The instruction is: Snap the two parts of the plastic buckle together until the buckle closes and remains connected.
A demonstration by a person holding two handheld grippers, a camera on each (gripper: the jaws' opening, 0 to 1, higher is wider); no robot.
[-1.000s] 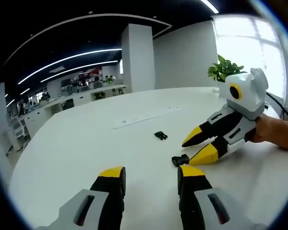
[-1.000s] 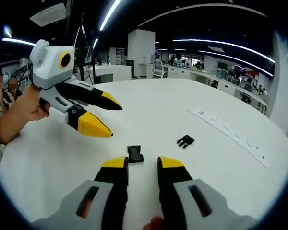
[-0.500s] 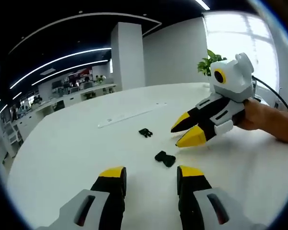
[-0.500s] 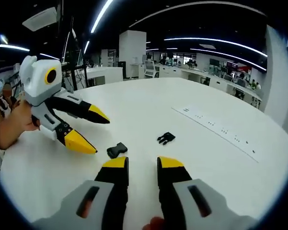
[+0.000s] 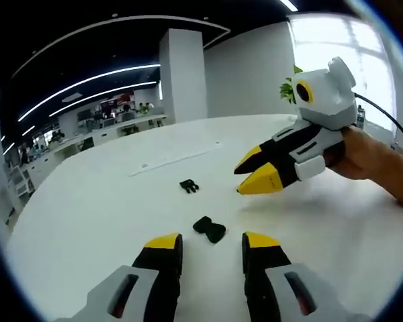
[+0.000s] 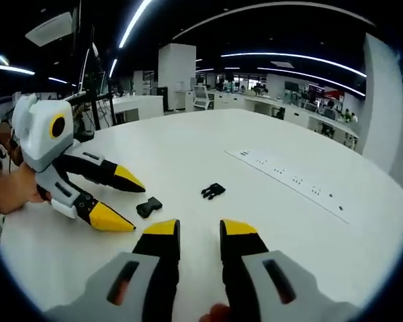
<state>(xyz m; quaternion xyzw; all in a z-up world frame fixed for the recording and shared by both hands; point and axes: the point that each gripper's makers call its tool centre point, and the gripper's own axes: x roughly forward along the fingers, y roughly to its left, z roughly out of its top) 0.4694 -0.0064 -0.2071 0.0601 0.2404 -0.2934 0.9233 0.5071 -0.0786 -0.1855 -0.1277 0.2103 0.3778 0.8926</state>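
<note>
Left gripper, left gripper view: two yellow-tipped jaws stand apart over the white table, holding nothing. Two black buckle parts lie on the table. The nearer part sits just beyond the gap between the jaws; the farther part lies past it, apart from it. Right gripper enters from the right, held by a hand, jaws parted and empty, tips raised above the table, to the right of both parts.

Right gripper, right gripper view: two jaws slightly apart, empty. Two buckle parts again show on the table: one just beyond the left jaw, the other farther out, separate. Left gripper comes in from the left, jaws spread, its lower tip near the closer part without touching it.
</note>
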